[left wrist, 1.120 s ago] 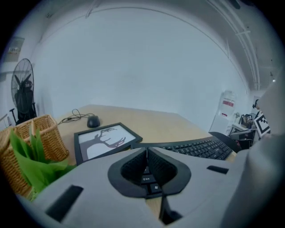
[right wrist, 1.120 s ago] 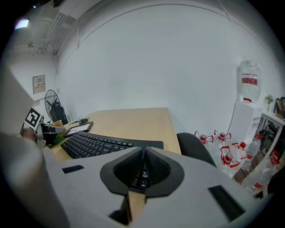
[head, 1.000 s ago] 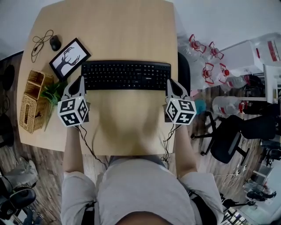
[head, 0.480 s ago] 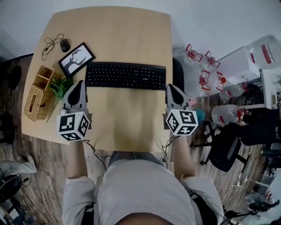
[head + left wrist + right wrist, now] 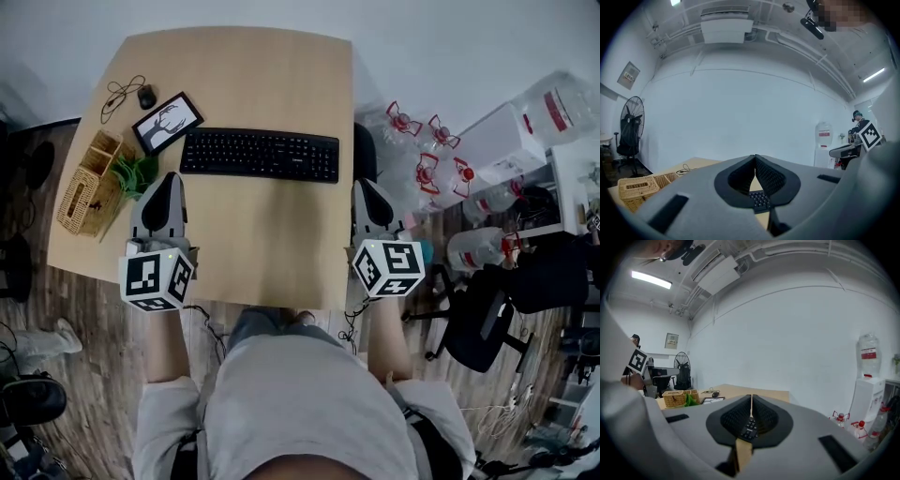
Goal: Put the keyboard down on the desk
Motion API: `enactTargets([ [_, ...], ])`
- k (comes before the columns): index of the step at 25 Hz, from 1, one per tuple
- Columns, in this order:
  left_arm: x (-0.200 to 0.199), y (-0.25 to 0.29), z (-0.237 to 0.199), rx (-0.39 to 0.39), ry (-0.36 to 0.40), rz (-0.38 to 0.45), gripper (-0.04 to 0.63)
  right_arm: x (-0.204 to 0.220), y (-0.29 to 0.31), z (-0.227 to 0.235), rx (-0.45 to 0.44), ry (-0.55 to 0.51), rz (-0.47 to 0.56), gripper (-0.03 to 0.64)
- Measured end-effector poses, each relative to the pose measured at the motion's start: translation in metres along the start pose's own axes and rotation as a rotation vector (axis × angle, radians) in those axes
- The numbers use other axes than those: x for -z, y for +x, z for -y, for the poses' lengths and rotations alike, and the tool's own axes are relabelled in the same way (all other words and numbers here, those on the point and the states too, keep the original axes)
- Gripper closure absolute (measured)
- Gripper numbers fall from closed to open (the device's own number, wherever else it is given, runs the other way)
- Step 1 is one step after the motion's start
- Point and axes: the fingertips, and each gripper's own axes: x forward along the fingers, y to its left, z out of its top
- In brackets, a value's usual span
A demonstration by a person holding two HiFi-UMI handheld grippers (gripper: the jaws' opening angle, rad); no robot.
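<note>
Two claws, left gripper (image 5: pixel 171 180) and right gripper (image 5: pixel 362 186), jaws pressed together and empty, clear of the keyboard (image 5: pixel 260 155), which lies flat on the desk (image 5: pixel 244 75).

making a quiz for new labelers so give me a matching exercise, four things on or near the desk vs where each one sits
Things:
1. keyboard
2. wicker basket
3. mouse
4. red-capped bottles

Places:
A. off the desk, to its right
B. flat across the desk's middle
C. near the desk's far left corner, beside a coiled cable
D. at the desk's left edge, next to the green plant

Pairs: 1-B, 2-D, 3-C, 4-A
</note>
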Motion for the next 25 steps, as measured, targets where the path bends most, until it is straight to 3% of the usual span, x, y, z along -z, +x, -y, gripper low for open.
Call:
enactTargets([
  [7,-0.031,-0.037,0.029,-0.01,-0.012,0.076,0.584,-0.031,-0.047,-0.005,-0.017,-0.014,0.083,0.601],
  [25,-0.08,-0.12,0.086,-0.05,0.074,0.19,0.584,-0.074,-0.134,-0.015,-0.049,-0.073,0.214,0.601],
])
